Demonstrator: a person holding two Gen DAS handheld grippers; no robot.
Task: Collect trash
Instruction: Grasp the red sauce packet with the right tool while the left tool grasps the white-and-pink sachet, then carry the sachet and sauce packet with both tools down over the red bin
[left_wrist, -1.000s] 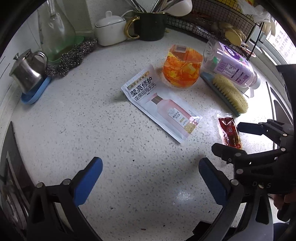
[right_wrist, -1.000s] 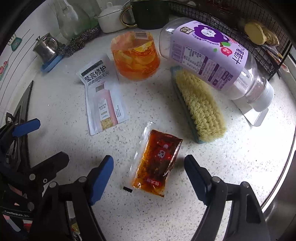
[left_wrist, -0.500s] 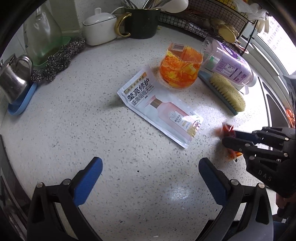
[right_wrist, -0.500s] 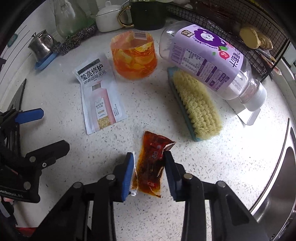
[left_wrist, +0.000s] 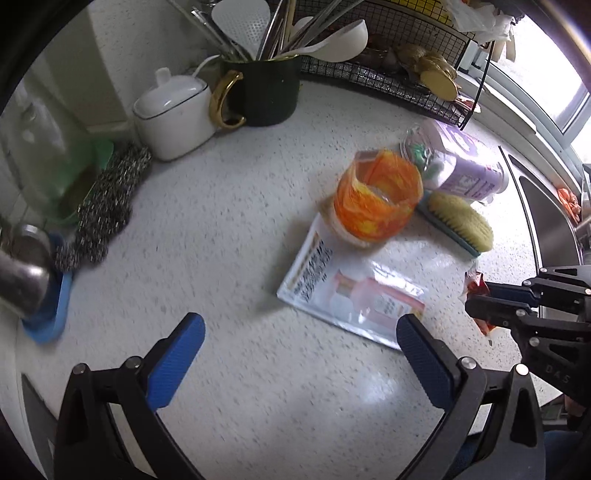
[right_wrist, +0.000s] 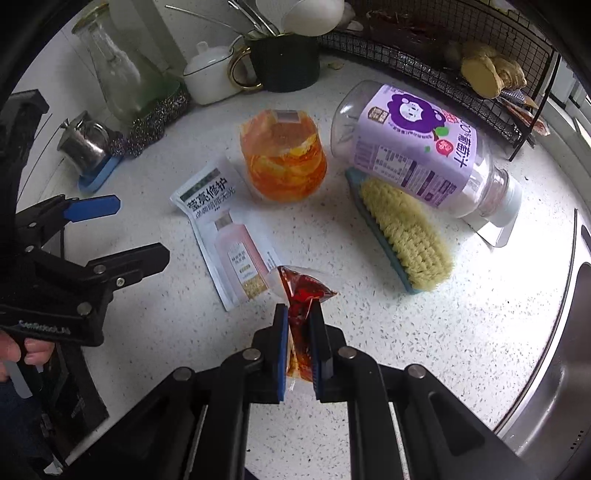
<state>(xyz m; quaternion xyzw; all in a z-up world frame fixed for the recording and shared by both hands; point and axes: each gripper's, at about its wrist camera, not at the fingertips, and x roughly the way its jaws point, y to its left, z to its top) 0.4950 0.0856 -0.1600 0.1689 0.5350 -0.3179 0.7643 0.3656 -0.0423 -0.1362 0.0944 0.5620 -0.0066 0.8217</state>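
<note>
Our right gripper (right_wrist: 300, 325) is clamped on the sauce packet (right_wrist: 303, 295), lifted just beside the flat sachet (right_wrist: 229, 236). The left gripper (left_wrist: 295, 354) hangs wide open and empty near that sachet. We judge the first pickup made; next, carry the packet to a bin, which we cannot see.

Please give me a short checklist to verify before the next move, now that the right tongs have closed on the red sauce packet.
1. Right tongs shut on the red sauce packet: ok.
2. Packet lifted off the counter: cannot tell; its top sticks up crumpled, contact underneath is hidden.
3. Packet intact, no leak: cannot tell; none seen on the counter.
4. Left tongs open and free for the next item: ok.
5. White shampoo sachet lying flat and reachable: ok, though the orange cup stands at its top edge.
6. Trash bin in view for the drop: not ok, none is visible.
</note>
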